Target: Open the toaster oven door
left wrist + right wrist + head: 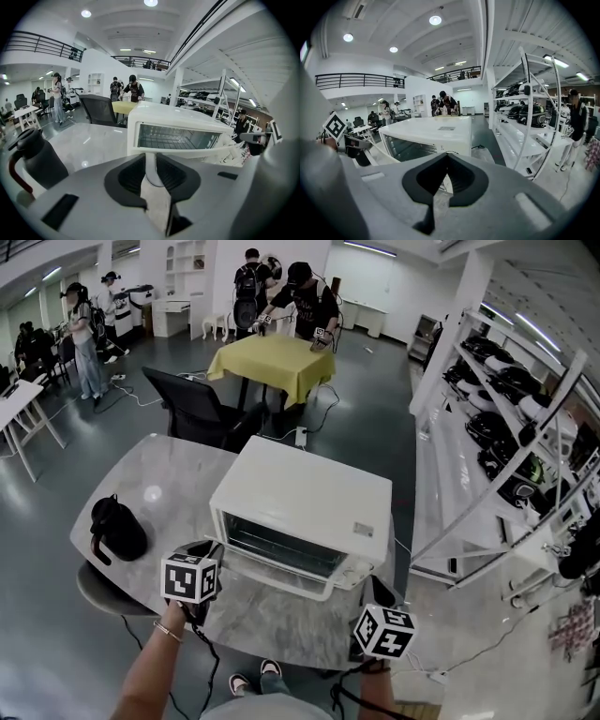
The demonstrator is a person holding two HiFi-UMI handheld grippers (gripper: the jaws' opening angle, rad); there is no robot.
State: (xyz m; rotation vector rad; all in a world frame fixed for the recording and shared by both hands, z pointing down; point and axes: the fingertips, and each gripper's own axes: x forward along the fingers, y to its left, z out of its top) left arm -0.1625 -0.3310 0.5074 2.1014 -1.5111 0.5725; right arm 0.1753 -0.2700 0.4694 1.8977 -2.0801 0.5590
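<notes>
A white toaster oven stands on the marble table. Its glass door hangs part way down, so the wire rack inside shows in the left gripper view. My left gripper is at the left end of the white door handle. In its own view the left gripper is shut on a white piece of that handle. My right gripper hovers off the oven's front right corner, and in its own view the right gripper is shut with nothing in it, facing the oven.
A black jug stands on the table left of the oven. Behind the table are a dark office chair and a yellow-clothed table with people near it. White shelving with helmets runs along the right.
</notes>
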